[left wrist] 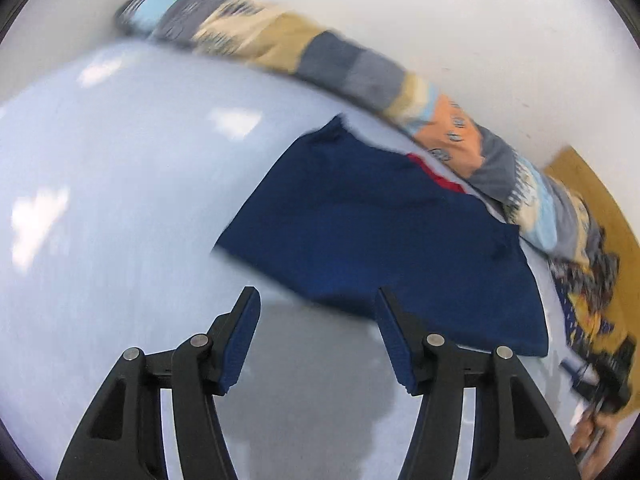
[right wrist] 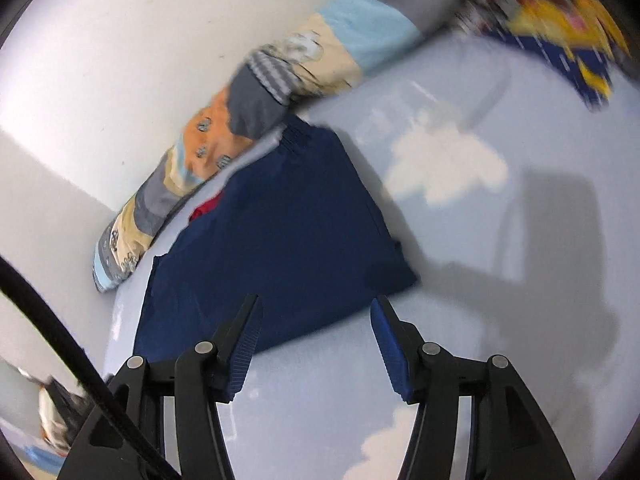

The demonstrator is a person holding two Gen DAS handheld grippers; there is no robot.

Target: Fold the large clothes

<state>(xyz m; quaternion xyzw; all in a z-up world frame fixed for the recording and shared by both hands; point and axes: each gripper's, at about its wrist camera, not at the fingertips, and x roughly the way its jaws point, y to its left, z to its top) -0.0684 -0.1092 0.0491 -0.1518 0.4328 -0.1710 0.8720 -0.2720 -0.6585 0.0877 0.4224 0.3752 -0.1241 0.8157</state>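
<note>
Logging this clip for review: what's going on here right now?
A person is folding clothes with a handheld gripper in each hand. A navy garment lies folded on the pale blue table, a strip of red showing at its far edge. The left gripper and the right gripper are both open and empty at its near edge. A patchwork cloth roll lies behind.

Likely home bedroom: pale blue bed sheet [left wrist: 120, 200], patchwork bolster [left wrist: 348, 68] along white wall [left wrist: 440, 8].
</note>
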